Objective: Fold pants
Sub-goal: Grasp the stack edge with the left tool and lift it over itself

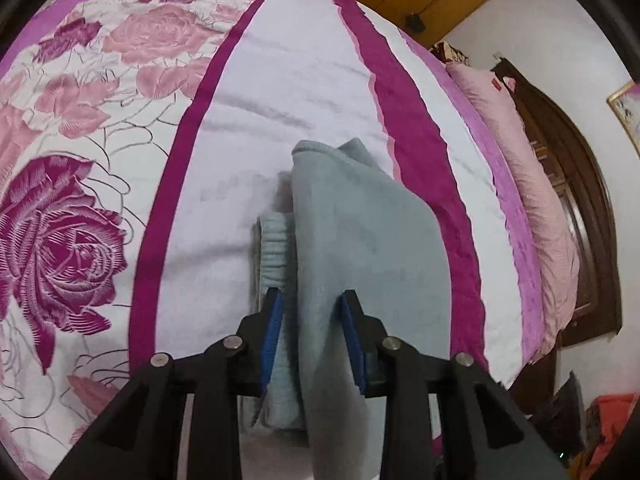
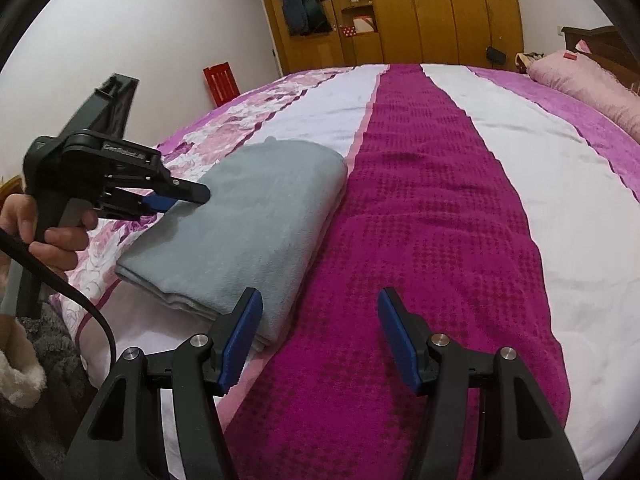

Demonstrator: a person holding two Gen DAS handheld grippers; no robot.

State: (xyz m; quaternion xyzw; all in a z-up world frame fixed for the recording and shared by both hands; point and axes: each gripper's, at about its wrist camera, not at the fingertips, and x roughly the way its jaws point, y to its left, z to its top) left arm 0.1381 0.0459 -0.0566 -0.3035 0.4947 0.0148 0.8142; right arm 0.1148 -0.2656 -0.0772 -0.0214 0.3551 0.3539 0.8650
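a bedroom, wooden wardrobe (image 2: 420, 12) at the back, and a bedspread (image 2: 432, 220) striped magenta, white and rose-print. the grey pants (image 2: 240, 224) lie folded into a thick, soft rectangle on the white band, the right edge just beside the magenta stripe, ribbed waistband (image 1: 274, 244) peeking out at the left. left gripper (image 1: 310, 300) sits over the near edge, fingers parted, cloth between them but not pinched. right gripper (image 2: 320, 312) hangs spread wide above bare magenta, with free bedspread ahead.

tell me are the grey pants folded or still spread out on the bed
Folded. The grey pants lie as a compact stack of layers on the bed, waistband tucked under the top layer, with the left claw over them.
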